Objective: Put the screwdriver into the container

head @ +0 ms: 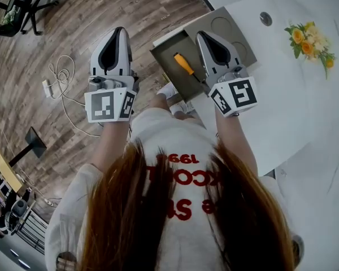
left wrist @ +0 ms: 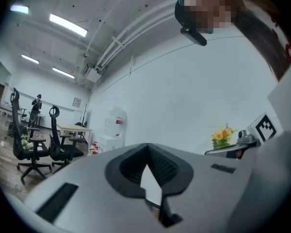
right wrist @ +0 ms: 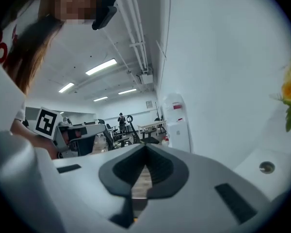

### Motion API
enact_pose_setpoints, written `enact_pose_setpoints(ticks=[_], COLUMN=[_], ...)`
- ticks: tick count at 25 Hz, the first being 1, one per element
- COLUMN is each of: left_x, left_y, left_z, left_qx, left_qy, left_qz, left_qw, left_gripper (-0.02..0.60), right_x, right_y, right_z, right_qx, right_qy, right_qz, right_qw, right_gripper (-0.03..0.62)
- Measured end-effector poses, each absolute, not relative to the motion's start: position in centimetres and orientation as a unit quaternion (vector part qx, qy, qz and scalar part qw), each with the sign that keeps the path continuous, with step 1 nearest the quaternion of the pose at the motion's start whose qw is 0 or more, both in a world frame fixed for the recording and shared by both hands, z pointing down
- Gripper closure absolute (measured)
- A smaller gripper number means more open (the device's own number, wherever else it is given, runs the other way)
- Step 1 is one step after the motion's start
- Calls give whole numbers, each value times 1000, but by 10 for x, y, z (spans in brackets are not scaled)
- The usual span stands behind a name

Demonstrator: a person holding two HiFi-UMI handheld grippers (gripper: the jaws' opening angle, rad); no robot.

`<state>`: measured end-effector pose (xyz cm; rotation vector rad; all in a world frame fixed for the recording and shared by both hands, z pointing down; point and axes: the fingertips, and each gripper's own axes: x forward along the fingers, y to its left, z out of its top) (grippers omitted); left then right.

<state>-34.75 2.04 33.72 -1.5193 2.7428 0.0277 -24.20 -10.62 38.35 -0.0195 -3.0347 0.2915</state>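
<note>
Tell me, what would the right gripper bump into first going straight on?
Nothing nearby, it seems: the right gripper points level past the table into open room; far-off desks and a water dispenser come first.

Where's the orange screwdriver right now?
In the head view, the orange-handled screwdriver lies in the grey-green rectangular container on the white table, just left of the right tool.

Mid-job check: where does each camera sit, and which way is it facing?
Head view: on the person's head, steeply down at the screwdriver in the container; hair, arms, both grippers show.
Left gripper view: on the left gripper, facing up across the room; its shut jaws and the person's head show.
Right gripper view: on the right gripper, likewise; shut jaws, head show.
Shared: flowers in all three.
</note>
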Motion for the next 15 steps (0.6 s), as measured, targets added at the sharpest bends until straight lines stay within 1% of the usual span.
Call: enact_pose_setpoints(ticks=[8, 15], left_x=[-345, -311], left_y=[5, -57], left_z=[332, 312], left_qx=[-516, -585], left_qy=[856, 811], left_qz=[10, 16], left_qw=[19, 30], left_gripper=[577, 577], right_x=[-215, -148], right_y=[-121, -173], right_z=[366, 342], right_qx=[49, 160], right_qy=[-995, -984], right_qz=[86, 76], right_qw=[9, -13], right_gripper=[591, 591])
